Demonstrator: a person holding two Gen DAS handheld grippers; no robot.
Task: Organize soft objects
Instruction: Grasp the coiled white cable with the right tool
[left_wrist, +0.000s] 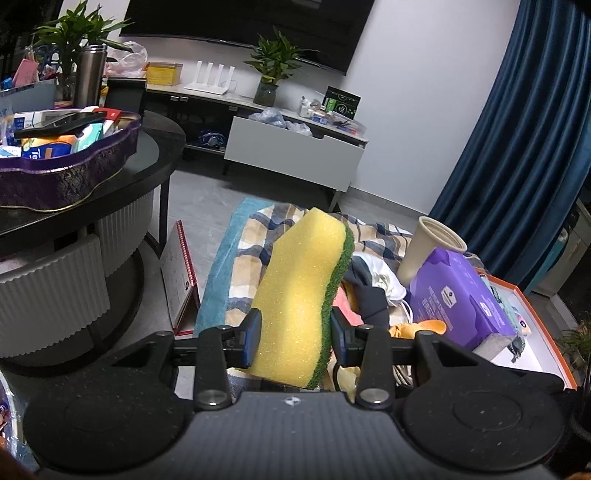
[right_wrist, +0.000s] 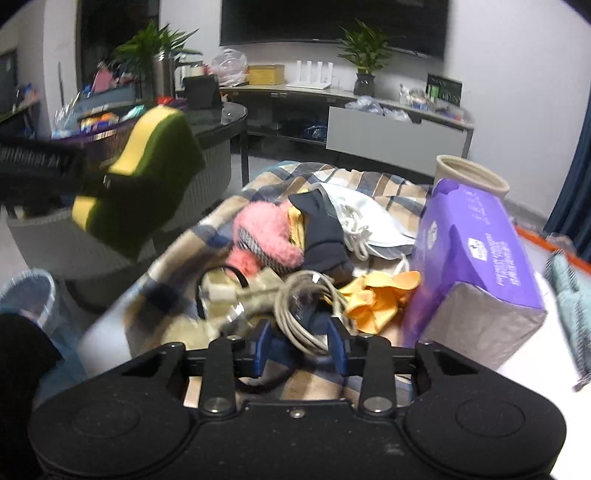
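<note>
Your left wrist camera is looking forward and downward along its fingers, close over the cluttered pile, your right wrist camera is facing the same way from just beside it, both are sharing the purple box (left_wrist: 458, 295), paper cup (left_wrist: 432, 243) and TV cabinet (right_wrist: 395, 136) beyond

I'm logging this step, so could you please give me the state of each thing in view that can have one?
Yellow foam sponge with green scouring side: clamped in left gripper, lifted.
Right gripper: partly closed around the coiled grey cable; grip unclear.
Beige paper cup: upright, leaning.
Purple tissue pack: lying flat.
Grey cabinet drawer: pulled open.
</note>
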